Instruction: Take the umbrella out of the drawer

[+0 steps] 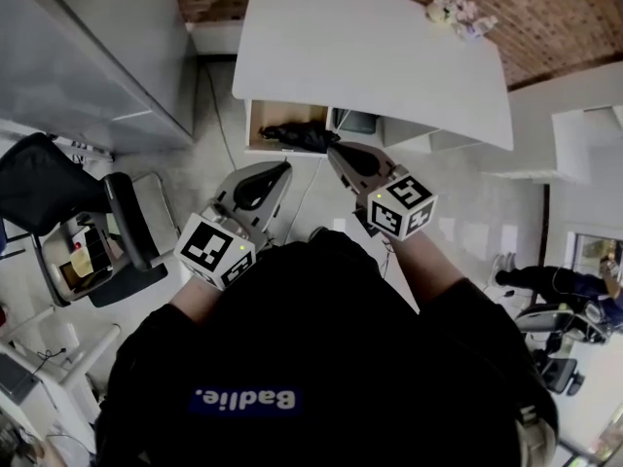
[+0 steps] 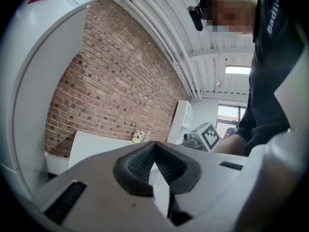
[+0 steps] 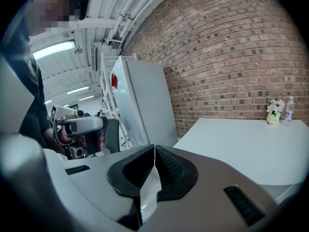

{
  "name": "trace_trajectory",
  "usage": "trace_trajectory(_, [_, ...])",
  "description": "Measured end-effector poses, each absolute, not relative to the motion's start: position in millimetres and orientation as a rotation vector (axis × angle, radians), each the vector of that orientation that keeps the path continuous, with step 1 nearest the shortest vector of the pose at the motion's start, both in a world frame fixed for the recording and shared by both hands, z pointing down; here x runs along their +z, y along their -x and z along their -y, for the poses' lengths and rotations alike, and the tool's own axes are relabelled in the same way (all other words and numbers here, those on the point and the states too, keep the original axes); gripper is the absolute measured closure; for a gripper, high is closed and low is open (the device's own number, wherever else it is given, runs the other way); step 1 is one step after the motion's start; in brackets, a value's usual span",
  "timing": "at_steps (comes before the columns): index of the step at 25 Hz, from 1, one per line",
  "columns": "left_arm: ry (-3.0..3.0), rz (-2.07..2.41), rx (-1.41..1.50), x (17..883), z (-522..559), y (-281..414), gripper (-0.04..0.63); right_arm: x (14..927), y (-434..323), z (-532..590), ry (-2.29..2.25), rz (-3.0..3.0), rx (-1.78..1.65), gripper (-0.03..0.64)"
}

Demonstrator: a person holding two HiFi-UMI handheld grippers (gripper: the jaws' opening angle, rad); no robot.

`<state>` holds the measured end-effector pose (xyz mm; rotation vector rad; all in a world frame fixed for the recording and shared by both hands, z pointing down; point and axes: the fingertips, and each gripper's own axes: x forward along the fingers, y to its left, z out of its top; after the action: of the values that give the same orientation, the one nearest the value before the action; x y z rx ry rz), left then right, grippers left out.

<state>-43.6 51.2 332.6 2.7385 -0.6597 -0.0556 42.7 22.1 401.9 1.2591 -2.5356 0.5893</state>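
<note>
From my head view, the white surface (image 1: 370, 56) sits at 12 o'clock. Its drawer (image 1: 255, 125) is pulled open below the near edge. The black umbrella (image 1: 300, 136) lies inside the drawer, stretched from left to right and folded up.

My right hand-held gripper (image 1: 333, 149) points toward 11 o'clock, with its tip just beside the right end of the umbrella; I cannot tell if it touches. In its own view the right hand-held gripper (image 3: 154, 146) has its jaws pressed together with nothing between them.

My left hand-held gripper (image 1: 285, 166) is at 7 o'clock from the drawer, a little short of it, and points toward 1 o'clock. Its own view shows the left hand-held gripper (image 2: 154, 142) closed too, the pads meeting at the tip and holding nothing.

A small pot of flowers (image 1: 450, 8) stands at the far corner of the surface, around 1 o'clock, with a bottle (image 3: 289, 109) just beside it. A black chair (image 1: 44, 197) stands at 9 o'clock. A brick wall (image 3: 231, 47) runs behind the surface.
</note>
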Motion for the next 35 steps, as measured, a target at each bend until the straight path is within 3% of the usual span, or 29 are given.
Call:
trace_trajectory(8, [-2.661, 0.781, -0.043, 343, -31, 62, 0.598, 438, -36, 2, -1.106, 2.494, 0.564, 0.584])
trace_trajectory(19, [-2.488, 1.091, -0.051, 356, 24, 28, 0.598, 545, -83, 64, -0.855, 2.347, 0.532, 0.581])
trace_trajectory(23, [-2.433, 1.194, -0.118, 356, 39, 27, 0.597, 589, -77, 72, -0.693, 2.308, 0.547, 0.512])
trace_trajectory(35, [-2.377, 1.132, -0.045, 394, 48, 48, 0.597, 714, -65, 96, -0.554, 1.994, 0.418, 0.434])
